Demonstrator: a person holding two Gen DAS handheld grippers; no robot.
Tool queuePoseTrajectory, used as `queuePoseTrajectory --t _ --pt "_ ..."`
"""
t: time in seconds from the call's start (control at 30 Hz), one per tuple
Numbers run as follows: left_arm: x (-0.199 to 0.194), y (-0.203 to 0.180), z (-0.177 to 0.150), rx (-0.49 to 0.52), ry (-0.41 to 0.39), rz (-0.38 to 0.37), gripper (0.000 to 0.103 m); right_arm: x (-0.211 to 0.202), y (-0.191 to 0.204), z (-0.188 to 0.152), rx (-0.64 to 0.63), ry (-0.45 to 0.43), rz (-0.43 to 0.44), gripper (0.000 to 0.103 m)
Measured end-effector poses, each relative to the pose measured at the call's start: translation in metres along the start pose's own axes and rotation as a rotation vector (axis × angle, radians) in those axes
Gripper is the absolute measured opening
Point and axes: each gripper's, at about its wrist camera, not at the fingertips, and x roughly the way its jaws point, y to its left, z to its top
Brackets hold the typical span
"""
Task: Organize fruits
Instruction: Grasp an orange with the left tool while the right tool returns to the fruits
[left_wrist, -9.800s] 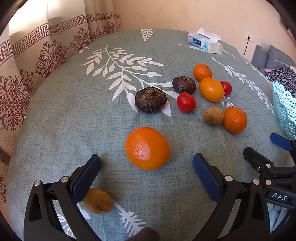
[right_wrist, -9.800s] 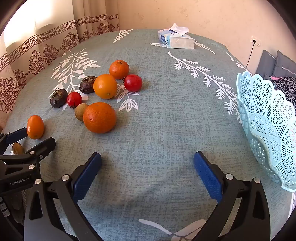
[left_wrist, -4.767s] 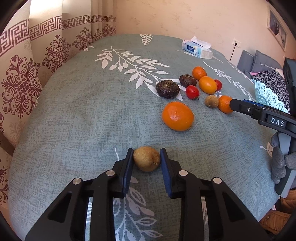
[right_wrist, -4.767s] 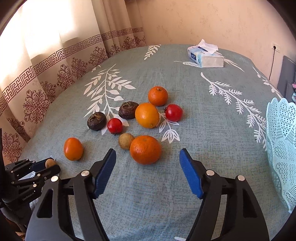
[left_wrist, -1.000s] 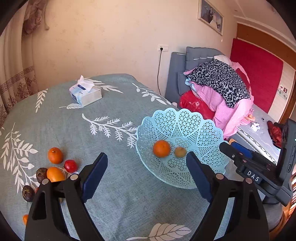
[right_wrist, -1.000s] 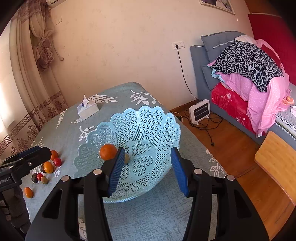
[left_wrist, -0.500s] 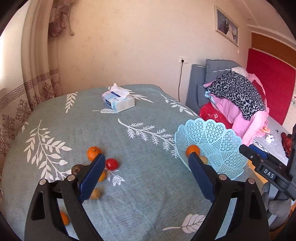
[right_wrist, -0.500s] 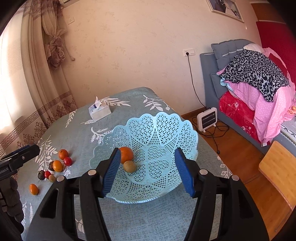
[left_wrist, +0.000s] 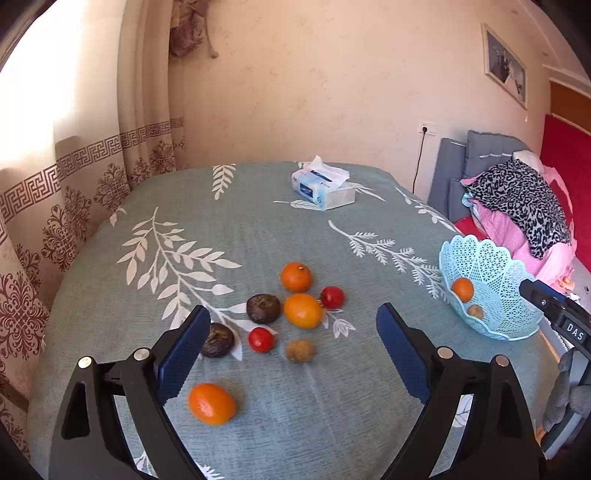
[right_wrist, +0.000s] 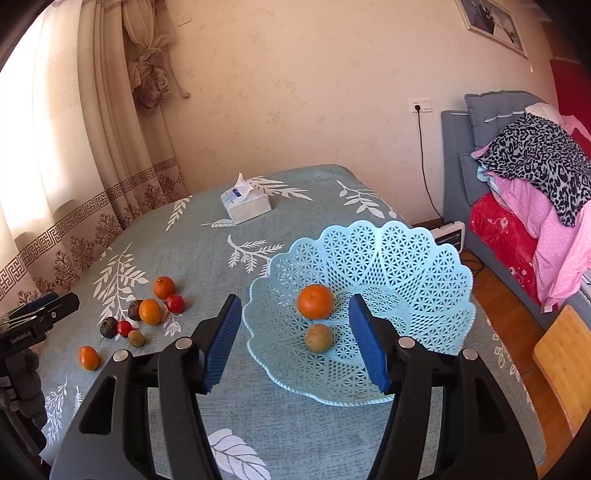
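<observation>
A light blue lattice basket (right_wrist: 406, 258) stands at the table's right end and holds an orange (right_wrist: 315, 301) and a brown kiwi (right_wrist: 318, 337); it also shows in the left wrist view (left_wrist: 495, 266). My right gripper (right_wrist: 295, 339) is open and empty, above the basket's near rim. My left gripper (left_wrist: 291, 354) is open and empty, above loose fruit: a near orange (left_wrist: 211, 403), a brown kiwi (left_wrist: 300, 350), two red tomatoes (left_wrist: 261, 339), two dark fruits (left_wrist: 263, 308) and two more oranges (left_wrist: 303, 310).
A tissue box (left_wrist: 323, 188) lies at the table's far end. Patterned curtains (left_wrist: 74, 206) hang along the left. A sofa with piled clothes (right_wrist: 535, 177) and a wooden stool (right_wrist: 565, 362) stand right of the table. The table's near edge is close.
My left gripper has swung left from the basket to above the loose fruit. My right gripper has drawn back and up a little over the basket, its jaws a little wider.
</observation>
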Motion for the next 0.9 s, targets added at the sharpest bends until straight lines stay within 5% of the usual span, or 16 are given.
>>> queuePoseTrajectory --t 0.4,0.7,0.9 --pt "0.015 0.051 -0.040 -0.051 0.103 0.093 0.091 0.023 0.051 -0.003 -0.087 0.053 0.077 0.062" --pt "0.040 0.066 -0.062 -0.091 0.206 0.078 0.090 0.040 0.084 -0.012 -0.140 0.104 0.132 0.062" --pt "0.053 0.073 -0.067 -0.115 0.255 0.063 0.076 0.052 0.100 -0.016 -0.164 0.135 0.157 0.062"
